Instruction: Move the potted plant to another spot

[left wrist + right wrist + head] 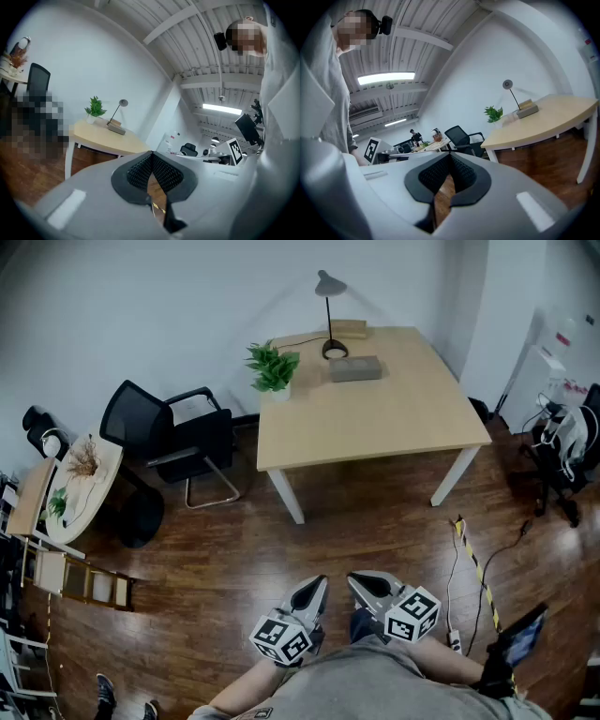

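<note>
A small potted plant point(273, 371) with green leaves in a white pot stands at the far left corner of the light wooden table point(375, 418). It also shows far off as the plant point(95, 108) in the left gripper view and the plant point(494, 115) in the right gripper view. My left gripper point(320, 581) and right gripper point(352, 579) are held close to my body, well short of the table. Both are shut, their ribbed pads point(140, 171) meeting at the tips with nothing between them.
A desk lamp point(328, 315), a grey box point(355, 368) and a wooden block point(349, 329) share the table. A black office chair point(173, 442) stands left of it, a small round table point(82, 486) with plants further left. Cables point(473, 568) trail over the wooden floor at the right.
</note>
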Motion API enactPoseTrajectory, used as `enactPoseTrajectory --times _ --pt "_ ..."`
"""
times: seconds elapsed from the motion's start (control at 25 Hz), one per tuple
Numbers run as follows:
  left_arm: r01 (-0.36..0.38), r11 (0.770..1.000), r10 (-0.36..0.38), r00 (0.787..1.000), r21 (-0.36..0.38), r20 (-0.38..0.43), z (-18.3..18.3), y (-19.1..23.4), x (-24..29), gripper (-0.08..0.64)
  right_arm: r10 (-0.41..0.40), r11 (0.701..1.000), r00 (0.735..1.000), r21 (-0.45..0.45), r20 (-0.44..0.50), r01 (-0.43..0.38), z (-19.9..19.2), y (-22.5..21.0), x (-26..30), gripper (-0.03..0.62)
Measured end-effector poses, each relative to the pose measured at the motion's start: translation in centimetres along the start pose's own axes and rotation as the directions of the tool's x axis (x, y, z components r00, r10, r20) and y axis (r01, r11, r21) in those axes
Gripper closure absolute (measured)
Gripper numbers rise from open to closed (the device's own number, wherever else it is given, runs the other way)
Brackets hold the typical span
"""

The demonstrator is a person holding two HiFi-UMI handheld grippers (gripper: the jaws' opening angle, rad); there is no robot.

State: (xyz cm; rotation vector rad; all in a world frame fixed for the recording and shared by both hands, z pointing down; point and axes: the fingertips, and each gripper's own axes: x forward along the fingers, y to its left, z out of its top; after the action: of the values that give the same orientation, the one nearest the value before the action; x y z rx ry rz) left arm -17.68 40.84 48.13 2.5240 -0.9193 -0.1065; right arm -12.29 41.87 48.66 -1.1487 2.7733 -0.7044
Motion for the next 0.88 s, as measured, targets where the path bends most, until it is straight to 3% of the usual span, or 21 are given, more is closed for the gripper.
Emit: enactPoseTrajectory --times 0.36,0.68,0.88 --pt "-0.059 0.998 0.057 0.998 0.034 0.039 6.9 3.1 13.1 0.558 0.074 0.993 0.997 -0.09 0.001 -0.074 9.9 -10.6 4.0 0.588" --pt "-0.111 0.994 0.11 0.994 0.02 0.021 8.8 8.0 18.7 0.558 0.101 0.993 0.995 -0.054 -0.023 -0.102 12.4 -16.6 8.7 0.588" --pt "-0.095 0.995 0.095 0.995 -0.001 0.009 9.6 13.1 22.4 0.558 0.084 0.995 0.996 -0.048 -0.035 -0.085 13.3 -20.5 13.3 0.588"
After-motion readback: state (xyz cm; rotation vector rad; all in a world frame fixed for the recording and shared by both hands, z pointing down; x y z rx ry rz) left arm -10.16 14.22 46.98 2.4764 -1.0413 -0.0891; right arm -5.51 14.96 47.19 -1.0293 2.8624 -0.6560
